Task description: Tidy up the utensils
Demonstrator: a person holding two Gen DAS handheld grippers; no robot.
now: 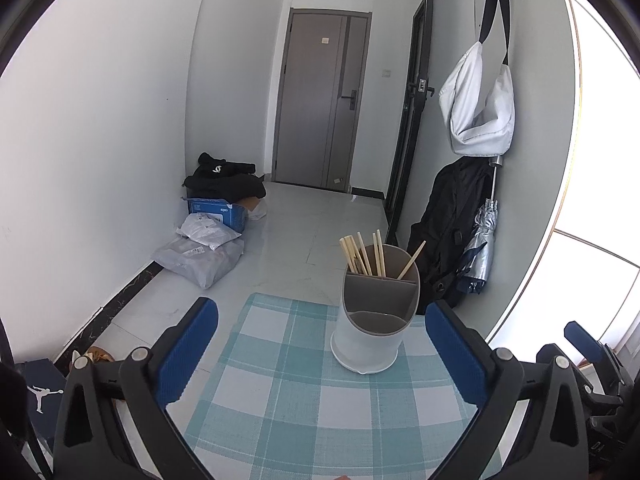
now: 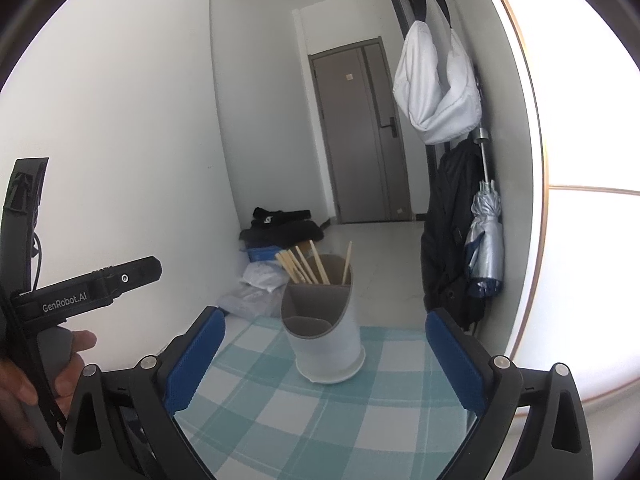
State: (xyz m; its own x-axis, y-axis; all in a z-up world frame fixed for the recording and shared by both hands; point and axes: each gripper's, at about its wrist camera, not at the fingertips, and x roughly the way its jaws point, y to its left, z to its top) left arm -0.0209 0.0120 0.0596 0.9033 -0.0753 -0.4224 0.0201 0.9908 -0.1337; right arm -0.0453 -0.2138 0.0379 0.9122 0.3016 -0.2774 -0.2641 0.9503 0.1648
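Left wrist: holder (image 1: 370, 320) between spread jaws.

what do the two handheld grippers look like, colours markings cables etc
Both are black plastic frames with silver round fasteners and flat, textured blue pads lining the jaws. The left gripper and right gripper look alike from their own cameras. In the right wrist view the left unit's black body carries white "GenRobot.AI" lettering and a grey handle, held in a bare hand, with a thin black cable nearby.
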